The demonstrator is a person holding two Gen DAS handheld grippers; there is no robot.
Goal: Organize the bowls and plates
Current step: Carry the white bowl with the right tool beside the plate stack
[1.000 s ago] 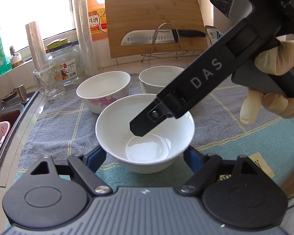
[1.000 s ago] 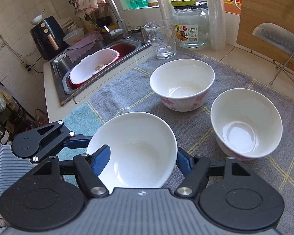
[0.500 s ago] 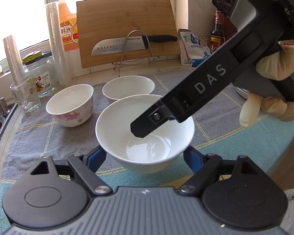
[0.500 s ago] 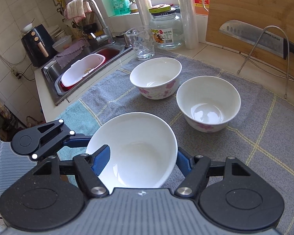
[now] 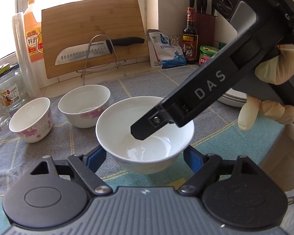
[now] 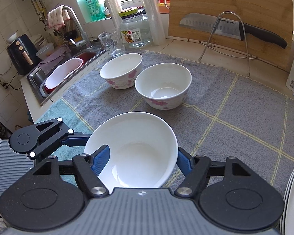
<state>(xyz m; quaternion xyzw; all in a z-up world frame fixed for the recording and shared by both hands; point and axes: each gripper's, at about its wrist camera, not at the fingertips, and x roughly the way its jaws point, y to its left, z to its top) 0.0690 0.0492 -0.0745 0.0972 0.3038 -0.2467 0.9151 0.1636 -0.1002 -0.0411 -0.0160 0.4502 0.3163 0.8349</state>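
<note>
Both floral bowls (image 6: 145,78) have slid toward nine o'clock; I keep both claws, left claw (image 5: 145,154) and right claw (image 6: 143,160), clamped on the slick, fragile white bowl's (image 5: 145,135) rim.

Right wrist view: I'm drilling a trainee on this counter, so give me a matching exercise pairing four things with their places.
Things:
1. plain white bowl
2. knife
3. pink tub
4. checked cloth

Places:
A. in the sink
B. draped over the tap
C. between the claw fingers
D. on the wire stand by the wooden board

Pairs: 1-C, 2-D, 3-A, 4-B
</note>
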